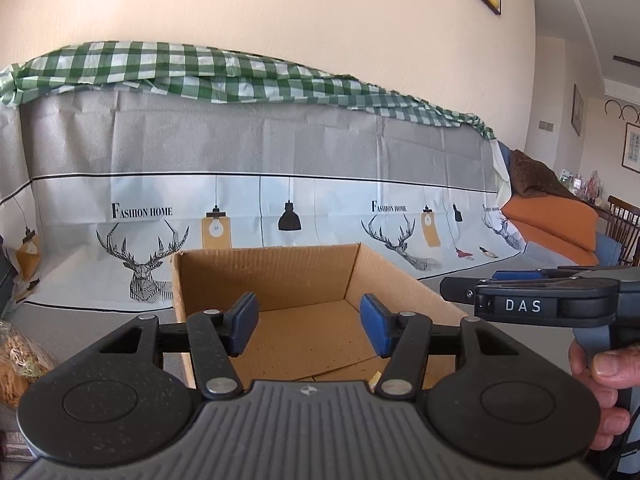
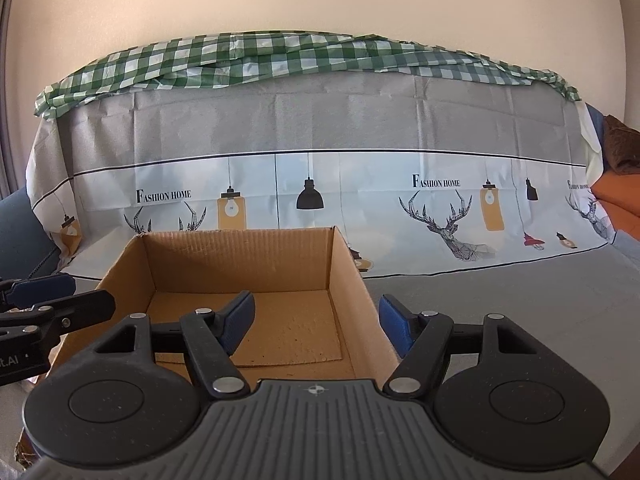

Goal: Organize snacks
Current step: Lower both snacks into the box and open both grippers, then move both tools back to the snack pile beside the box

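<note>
cardboard box [image 1: 280, 280] front hidden behind both empty, parted hand-held grippers [image 1: 308, 326]

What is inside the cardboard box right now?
The cardboard box shows only its bare floor with a loose cardboard liner. Its near part is hidden behind the right hand-held gripper.

The printed cloth [image 1: 248, 200] hung behind the cardboard box [image 1: 280, 280] carries the words "FASHION HOME" in dark capitals, repeated along its pale lower band: above a line-drawn deer head near the left, and again further right beside hanging lamp drawings. In the left wrist view the right hand-held gripper [image 1: 520, 304] bears white letters "DAS". In the right wrist view the left hand-held gripper [image 2: 24, 320] shows a cut-off ".AI" at the picture's left edge.
</note>
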Demonstrator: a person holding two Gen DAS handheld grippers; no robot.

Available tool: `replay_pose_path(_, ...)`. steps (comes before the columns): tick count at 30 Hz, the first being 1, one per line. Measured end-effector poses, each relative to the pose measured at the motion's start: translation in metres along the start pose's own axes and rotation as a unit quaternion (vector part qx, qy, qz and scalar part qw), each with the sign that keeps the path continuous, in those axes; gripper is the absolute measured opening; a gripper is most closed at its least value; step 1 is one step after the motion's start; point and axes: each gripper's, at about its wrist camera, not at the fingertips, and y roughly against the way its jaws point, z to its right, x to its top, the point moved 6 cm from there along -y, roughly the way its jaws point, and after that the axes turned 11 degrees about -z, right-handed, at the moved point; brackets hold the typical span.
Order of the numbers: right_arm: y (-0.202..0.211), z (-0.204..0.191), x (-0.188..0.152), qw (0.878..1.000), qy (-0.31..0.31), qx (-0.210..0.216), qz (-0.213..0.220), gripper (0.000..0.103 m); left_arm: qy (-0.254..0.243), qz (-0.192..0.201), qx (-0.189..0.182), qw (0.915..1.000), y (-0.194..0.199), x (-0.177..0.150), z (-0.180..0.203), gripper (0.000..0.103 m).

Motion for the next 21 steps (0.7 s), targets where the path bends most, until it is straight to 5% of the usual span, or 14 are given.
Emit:
replay_pose_path(3, 0.002, -0.002, 0.001, 1.0, -0.004, 0.003, 0.004, 0.07, 0.004, -0.01, -0.009, 0.9999, 0.005, -0.001, -0.006, 0.056)
replay_pose_path(7, 0.005, -0.01, 0.002, 1.0, -0.001, 0.007, 0.011, 0.07, 0.016, -0.028, -0.017, 0.9993, 0.012, -0.003, -0.021, 0.028)
replay_pose_path(10, 0.007, -0.017, 0.002, 1.0, -0.001, 0.014, 0.016, 0.067, 0.019, -0.041, -0.001, 0.999, 0.019, -0.006, -0.035, 0.017)
replay_pose_path(15, 0.009, -0.035, 0.003, 0.999, 0.0, 0.045, 0.016, 0.044, 0.053, -0.056, 0.014, 0.9969, 0.04, -0.009, -0.069, 0.017)
replay_pose_path(21, 0.013, -0.067, 0.001, 0.997, 0.019, 0.077, 0.019, 0.036, 0.026, -0.077, 0.064, 0.9946, 0.066, -0.001, -0.122, 0.017)
